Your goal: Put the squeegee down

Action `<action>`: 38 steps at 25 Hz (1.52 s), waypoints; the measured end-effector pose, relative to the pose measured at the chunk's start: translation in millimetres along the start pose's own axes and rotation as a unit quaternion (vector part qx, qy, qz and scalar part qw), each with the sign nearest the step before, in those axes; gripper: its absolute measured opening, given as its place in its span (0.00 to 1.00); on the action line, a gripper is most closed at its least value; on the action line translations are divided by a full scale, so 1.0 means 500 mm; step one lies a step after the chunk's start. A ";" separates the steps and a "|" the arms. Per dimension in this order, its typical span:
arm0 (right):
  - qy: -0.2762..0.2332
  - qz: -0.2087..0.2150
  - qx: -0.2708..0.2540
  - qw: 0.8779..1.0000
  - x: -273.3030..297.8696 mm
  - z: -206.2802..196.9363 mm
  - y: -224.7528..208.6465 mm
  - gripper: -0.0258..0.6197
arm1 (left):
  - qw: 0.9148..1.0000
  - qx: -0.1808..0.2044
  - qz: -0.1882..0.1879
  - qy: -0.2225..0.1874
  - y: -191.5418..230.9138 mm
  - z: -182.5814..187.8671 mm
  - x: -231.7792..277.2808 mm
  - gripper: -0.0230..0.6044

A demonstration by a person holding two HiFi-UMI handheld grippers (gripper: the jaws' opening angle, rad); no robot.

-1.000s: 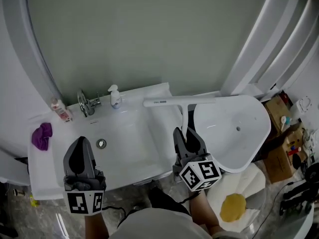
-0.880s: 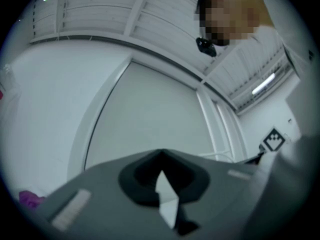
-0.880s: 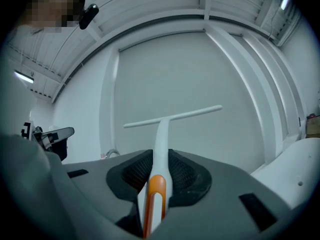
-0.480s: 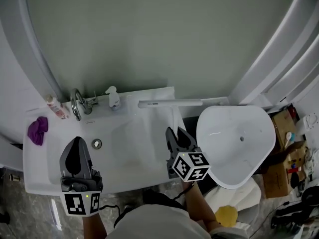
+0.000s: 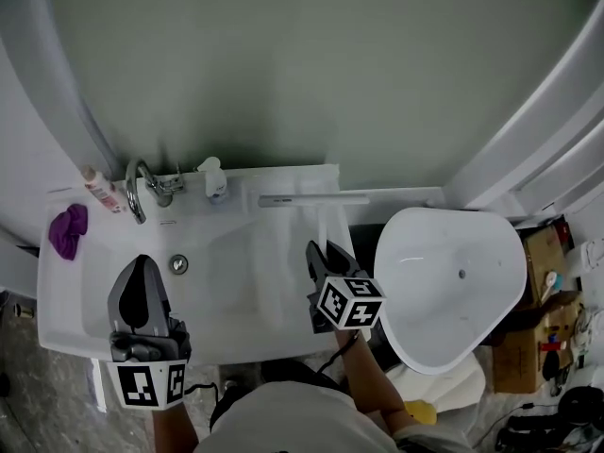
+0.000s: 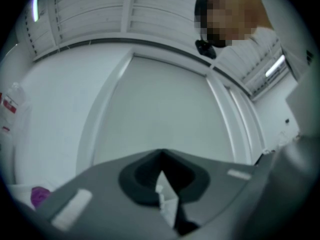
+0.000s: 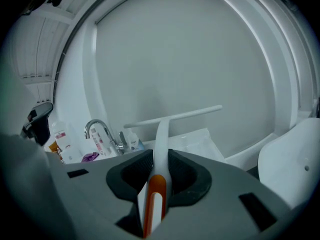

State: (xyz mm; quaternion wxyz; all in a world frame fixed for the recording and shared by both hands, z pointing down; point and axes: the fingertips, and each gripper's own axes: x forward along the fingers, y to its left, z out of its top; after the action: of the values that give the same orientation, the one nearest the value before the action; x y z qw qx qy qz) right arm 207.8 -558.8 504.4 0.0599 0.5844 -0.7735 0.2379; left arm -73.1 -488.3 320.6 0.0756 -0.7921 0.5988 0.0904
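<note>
The white squeegee [image 5: 314, 199] has its long blade lying crosswise over the back right of the washbasin top [image 5: 283, 281], near the wall. I cannot tell whether the blade touches the top. Its handle [image 7: 161, 149], white with an orange inlay, runs back into my right gripper [image 5: 323, 251], which is shut on it. In the right gripper view the blade [image 7: 172, 116] stands level ahead of the right gripper [image 7: 159, 171]. My left gripper [image 5: 142, 264] hovers over the basin's front left, shut and holding nothing. In its own view the left gripper [image 6: 161, 164] points at a pale wall.
A chrome tap [image 5: 137, 189], a pump bottle [image 5: 215, 179] and a red-labelled bottle [image 5: 96, 189] stand along the basin's back edge. A purple cloth [image 5: 66, 229] lies at far left. A white three-cornered bowl [image 5: 451, 281] sits at right, cardboard boxes [image 5: 540, 253] beyond it.
My right gripper has carried the squeegee left and down, from beside the white bowl to over the basin's right side. The left gripper has shifted only slightly.
</note>
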 end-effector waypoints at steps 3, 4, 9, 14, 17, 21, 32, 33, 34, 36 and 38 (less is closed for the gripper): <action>0.020 0.004 0.001 1.000 0.024 -0.017 -0.013 0.18 | 1.000 0.004 0.007 0.005 -0.003 -0.003 0.006 0.05; 0.027 0.005 0.002 1.000 0.034 -0.023 -0.017 0.18 | 1.000 0.004 0.010 0.006 -0.003 -0.004 0.008 0.05; 0.057 0.011 0.011 0.998 0.080 -0.055 -0.035 0.18 | 0.999 0.011 0.028 0.013 0.004 -0.010 0.007 0.05; 0.081 0.015 0.015 0.996 0.118 -0.076 -0.051 0.18 | 0.999 0.017 0.048 0.020 0.009 -0.012 -0.002 0.05; 0.094 0.014 0.022 0.995 0.147 -0.089 -0.062 0.18 | 0.998 0.023 0.058 0.028 0.012 -0.017 -0.006 0.05; 0.115 0.012 0.024 0.993 0.188 -0.112 -0.073 0.18 | 0.996 0.032 0.071 0.038 0.019 -0.023 -0.012 0.05; 0.149 0.008 0.033 0.988 0.259 -0.153 -0.068 0.18 | 0.992 0.043 0.101 0.057 0.051 -0.032 -0.032 0.05; 0.150 0.006 0.034 0.988 0.263 -0.154 -0.068 0.18 | 0.992 0.043 0.102 0.058 0.051 -0.033 -0.034 0.05; 0.151 0.003 0.034 0.988 0.267 -0.155 -0.069 0.18 | 0.992 0.043 0.103 0.059 0.053 -0.034 -0.035 0.05; 0.153 -0.005 0.034 0.988 0.276 -0.157 -0.072 0.18 | 0.991 0.044 0.107 0.061 0.056 -0.036 -0.038 0.05; 0.157 -0.012 0.035 0.987 0.284 -0.162 -0.074 0.18 | 0.991 0.045 0.110 0.064 0.061 -0.039 -0.040 0.05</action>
State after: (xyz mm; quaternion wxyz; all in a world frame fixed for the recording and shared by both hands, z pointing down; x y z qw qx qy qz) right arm 183.5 -655.3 639.5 0.1631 0.5511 -0.7383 0.3530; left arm -106.8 -482.6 343.9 0.0624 -0.7216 0.6892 0.0203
